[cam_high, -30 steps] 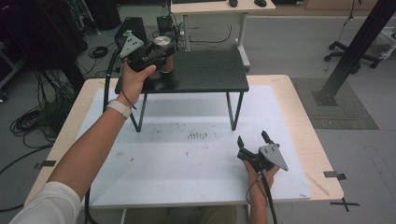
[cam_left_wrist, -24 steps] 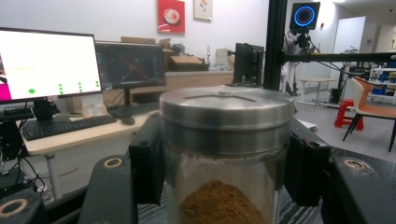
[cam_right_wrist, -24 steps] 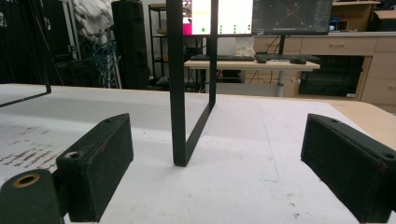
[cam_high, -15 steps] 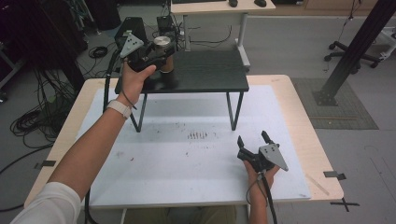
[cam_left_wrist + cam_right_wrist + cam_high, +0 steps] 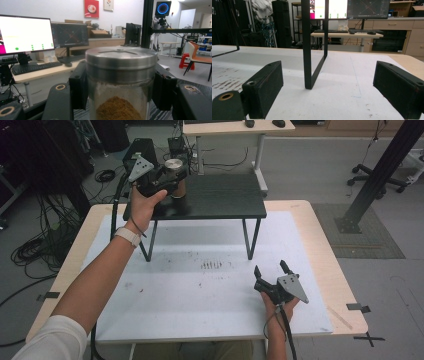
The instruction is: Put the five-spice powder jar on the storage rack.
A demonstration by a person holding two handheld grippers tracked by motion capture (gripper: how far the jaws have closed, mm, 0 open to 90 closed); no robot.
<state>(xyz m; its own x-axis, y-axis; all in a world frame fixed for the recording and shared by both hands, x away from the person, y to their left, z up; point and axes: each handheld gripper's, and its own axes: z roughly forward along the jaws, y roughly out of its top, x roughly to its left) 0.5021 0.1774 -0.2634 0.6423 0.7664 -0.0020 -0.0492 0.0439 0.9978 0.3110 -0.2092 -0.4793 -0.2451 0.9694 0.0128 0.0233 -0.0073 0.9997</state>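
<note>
A glass jar (image 5: 174, 166) with a metal lid and brown powder inside stands at the back left corner of a black raised shelf (image 5: 220, 195). My left gripper (image 5: 175, 184) reaches over the shelf and is shut on that jar. In the left gripper view the jar (image 5: 121, 62) sits upright between the pads (image 5: 78, 87), which press on both its sides. My right gripper (image 5: 270, 267) rests low on the white mat (image 5: 200, 290) at the front right. Its jaws are open with nothing between them. In the right gripper view the right gripper (image 5: 327, 95) faces a shelf leg (image 5: 307, 50).
The shelf stands on thin black legs (image 5: 248, 240) over the back of the mat. Dark smudges (image 5: 212, 265) mark the mat's middle. Cables (image 5: 35, 250) lie on the floor at the left; a black post (image 5: 380, 175) rises at the right. A desk (image 5: 235, 127) stands behind.
</note>
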